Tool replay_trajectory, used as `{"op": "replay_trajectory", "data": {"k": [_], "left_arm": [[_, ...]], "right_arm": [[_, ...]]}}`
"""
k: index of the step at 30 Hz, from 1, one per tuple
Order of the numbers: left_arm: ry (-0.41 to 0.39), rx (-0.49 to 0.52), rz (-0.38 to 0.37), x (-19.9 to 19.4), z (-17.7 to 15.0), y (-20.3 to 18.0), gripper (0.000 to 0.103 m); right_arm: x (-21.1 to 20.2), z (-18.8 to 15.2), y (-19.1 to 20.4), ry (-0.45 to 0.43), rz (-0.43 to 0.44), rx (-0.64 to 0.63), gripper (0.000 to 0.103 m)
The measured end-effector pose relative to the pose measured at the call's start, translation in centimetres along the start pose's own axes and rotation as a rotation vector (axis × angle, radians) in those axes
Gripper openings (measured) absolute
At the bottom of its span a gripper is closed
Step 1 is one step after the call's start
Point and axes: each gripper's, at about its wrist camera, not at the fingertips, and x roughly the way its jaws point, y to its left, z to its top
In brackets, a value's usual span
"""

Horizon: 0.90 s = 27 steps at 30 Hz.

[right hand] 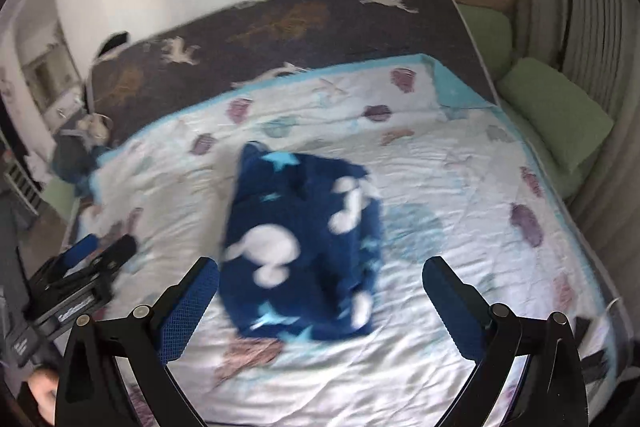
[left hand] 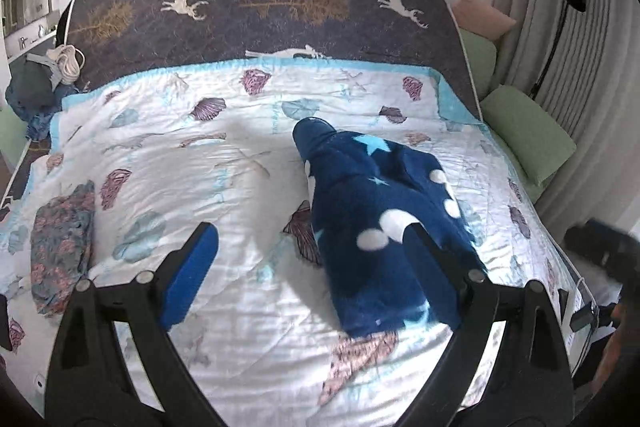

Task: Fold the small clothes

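A dark blue fleece garment (left hand: 380, 211) with white spots and light blue stars lies folded on the white shell-print quilt (left hand: 224, 163). It also shows, blurred, in the right wrist view (right hand: 304, 247). My left gripper (left hand: 312, 243) is open above the quilt; its right finger overlaps the garment's near edge. My right gripper (right hand: 320, 279) is open, just above the garment's near end. The left gripper (right hand: 96, 255) also appears at the left of the right wrist view. A folded floral garment (left hand: 60, 243) lies at the quilt's left side.
A dark deer-print blanket (left hand: 260, 15) covers the bed's far end. Green cushions (left hand: 528, 131) and a pink pillow (left hand: 484, 15) line the right side by a curtain. A pile of dark clothes (left hand: 36, 91) with a white cord sits at the far left.
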Motion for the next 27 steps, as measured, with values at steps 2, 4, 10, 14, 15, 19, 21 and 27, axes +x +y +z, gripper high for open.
{"op": "replay_trajectory", "data": {"k": [2, 4, 10, 14, 15, 19, 21, 27], "left_arm": [[-0.027, 0.009, -0.006, -1.6, -1.1, -0.1, 0.093], [-0.057, 0.02, -0.008, -3.4, -2.5, -0.2, 0.099], [-0.127, 0.013, 0.07, -6.9, -7.1, -0.3, 0.102], [-0.155, 0.022, 0.134, -7.9, -10.6, -0.2, 0.102], [-0.145, 0.025, 0.132, -8.0, -11.1, -0.1, 0.102], [-0.058, -0.003, 0.06, -8.2, -13.2, 0.1, 0.102], [-0.024, -0.009, 0.055, -8.4, -13.5, 0.0, 0.102], [-0.044, -0.008, 0.049, -10.8, -13.8, -0.5, 0.102]], "right_arm": [[-1.2, -2.2, 0.7, -0.03, 0.026, 0.007, 0.103], [-2.4, -4.9, 1.6, -0.061, 0.025, -0.011, 0.103], [-5.3, -9.0, 2.9, -0.123, -0.056, -0.111, 0.103], [-7.1, -11.6, 3.6, -0.14, -0.08, -0.112, 0.103], [-7.4, -12.3, 3.9, -0.147, -0.089, -0.123, 0.103], [-8.5, -14.2, 5.5, -0.169, -0.124, -0.189, 0.103], [-8.9, -14.8, 6.0, -0.166, -0.131, -0.193, 0.103], [-11.3, -15.7, 6.8, -0.188, -0.132, -0.167, 0.103]]}}
